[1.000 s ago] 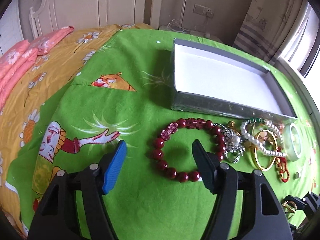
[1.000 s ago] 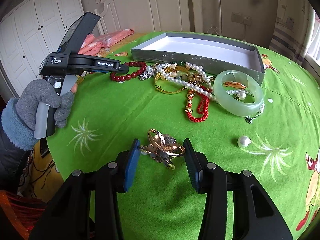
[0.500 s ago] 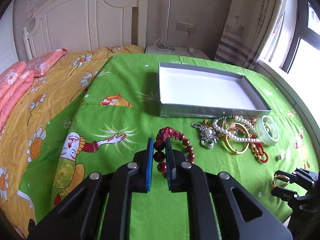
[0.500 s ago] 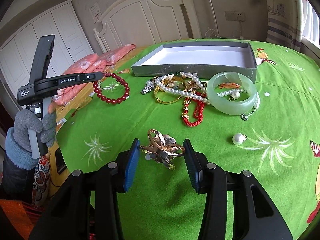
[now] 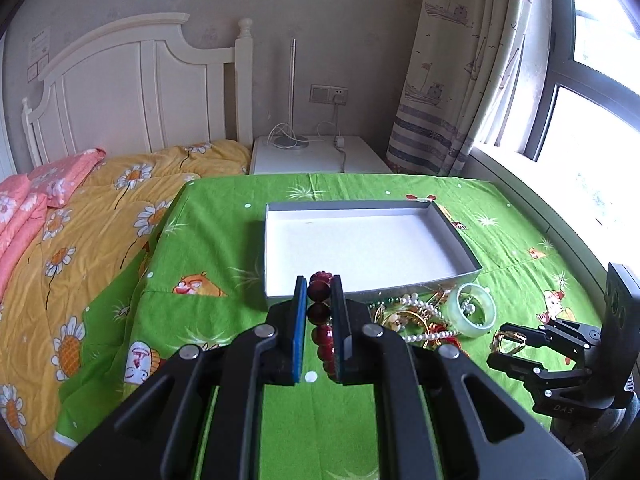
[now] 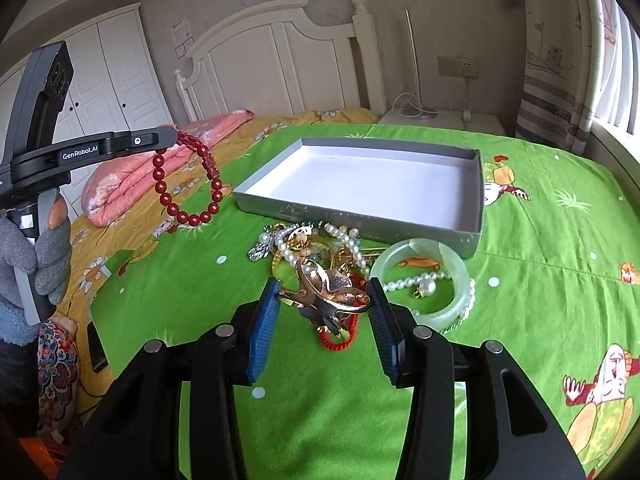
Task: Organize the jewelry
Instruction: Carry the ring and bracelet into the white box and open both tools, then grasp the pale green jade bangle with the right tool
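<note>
Left claw [image 5: 318, 300] pinching the red bead bracelet [image 6: 188, 184], blue pads squeezed onto a few beads; rest of the loop dangling free in the air, clear of the green cloth [image 6: 540, 240], as seen from the right wrist view. Jaws lately closing on it, now clamped, bracelet between them. Held up in front of the near wall of the grey tray [image 5: 372, 240], which sits bare and white inside on the green-covered counter. Gloved hand [image 6: 44, 248] wrapped round the left tool's handle.

Right claw [image 6: 322, 308] gripping the gold hair clip [image 6: 324, 296], pads part-way apart and pressed on its two sides, clip raised above the cloth. In the left wrist view, same clip visible between the dark fingers at far right.

Directly beyond that clip, a tangled heap of jewellery [image 6: 316, 240] lying on the cloth just in front of the tray's near wall: pearl strand, gold bangle, silver brooch, red cord bracelet [image 6: 340, 336]. Pale green jade bangle [image 6: 420, 280] flat on the cloth at the heap's right side, close to the tray's corner, a pearl pendant lying inside its ring.

Yellow daisy quilt [image 5: 80, 240] and pink pillows on the bed to the left of the counter.
</note>
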